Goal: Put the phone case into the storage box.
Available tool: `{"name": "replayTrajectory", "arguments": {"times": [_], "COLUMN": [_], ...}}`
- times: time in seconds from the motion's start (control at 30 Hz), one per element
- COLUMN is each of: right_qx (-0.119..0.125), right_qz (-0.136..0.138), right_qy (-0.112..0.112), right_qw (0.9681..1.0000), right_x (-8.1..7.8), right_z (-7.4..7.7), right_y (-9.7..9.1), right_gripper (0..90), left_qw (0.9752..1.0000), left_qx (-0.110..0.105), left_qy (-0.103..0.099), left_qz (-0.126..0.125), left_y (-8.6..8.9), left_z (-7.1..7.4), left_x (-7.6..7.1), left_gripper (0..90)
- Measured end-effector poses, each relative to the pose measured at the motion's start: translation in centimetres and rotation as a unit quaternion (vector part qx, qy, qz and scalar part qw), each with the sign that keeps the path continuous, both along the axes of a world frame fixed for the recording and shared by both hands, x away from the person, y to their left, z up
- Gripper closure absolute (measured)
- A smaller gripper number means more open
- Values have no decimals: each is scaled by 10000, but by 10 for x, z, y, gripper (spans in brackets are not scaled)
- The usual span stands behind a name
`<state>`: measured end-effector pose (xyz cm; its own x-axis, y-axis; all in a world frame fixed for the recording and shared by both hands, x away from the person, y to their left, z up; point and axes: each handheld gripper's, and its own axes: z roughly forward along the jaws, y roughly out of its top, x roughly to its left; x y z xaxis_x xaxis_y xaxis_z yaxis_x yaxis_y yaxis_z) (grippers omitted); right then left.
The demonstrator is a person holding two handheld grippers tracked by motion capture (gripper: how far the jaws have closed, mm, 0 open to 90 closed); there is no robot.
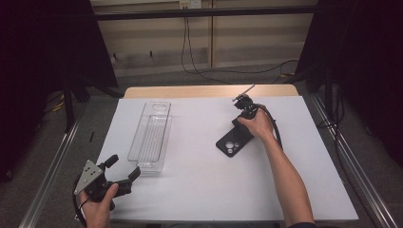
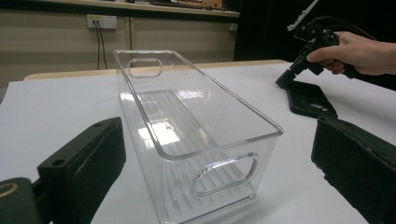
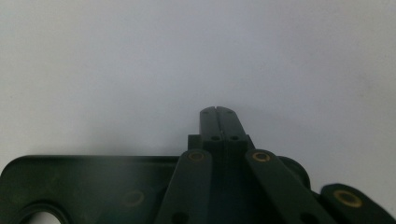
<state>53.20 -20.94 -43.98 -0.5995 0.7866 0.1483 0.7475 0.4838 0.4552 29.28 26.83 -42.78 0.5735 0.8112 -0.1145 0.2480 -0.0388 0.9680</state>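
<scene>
White sheeting covers the table (image 1: 199,180), with a strip of bare wood along its far edge. In the high view a clear plastic bin (image 1: 151,135) lies lengthwise at about ten o'clock from the table's middle, long and narrow, with an oval handle cut-out at each end and a ribbed floor. A black phone case (image 1: 234,141), camera holes facing up, lies flat at about two o'clock from the middle, well apart from the bin, with open sheet between the two. The right claw (image 1: 236,124) points down onto the case's far end, its jaws pressed flat together with nothing between them; whether the tips actually touch the case I cannot tell. In the right gripper view the shut jaws run out over white sheet, with the dark case edge below them. The right hand (image 1: 259,124) wraps the handle, forearm stretched in from five o'clock, cable looping behind the wrist. The left claw (image 1: 124,173) sits at the near left corner, at about seven o'clock, jaws spread wide and empty, aimed at the bin's near end and just short of it. The left hand (image 1: 99,209) grips from below, the grey plate tilted upward.
</scene>
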Motion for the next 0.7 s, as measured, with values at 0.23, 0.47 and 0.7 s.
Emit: {"name": "replayTrajectory", "arguments": {"times": [0.23,0.47,0.7], "right_qx": [-14,-26,-63], "right_qz": [-29,-7,48], "right_qy": [-137,-168,-196], "right_qw": [9999,9999,9998], "right_x": [-9,-15,-22], "right_z": [-1,-1,0], "right_y": [-3,-7,-13], "right_gripper": [900,900,900], "left_qw": [10000,10000,10000], "left_qx": [6,7,8], "left_qy": [-11,-5,-11], "left_qz": [22,15,20], "left_y": [1,0,0], "left_z": [0,0,0], "left_x": [0,0,0], "left_gripper": [32,32,32]}}
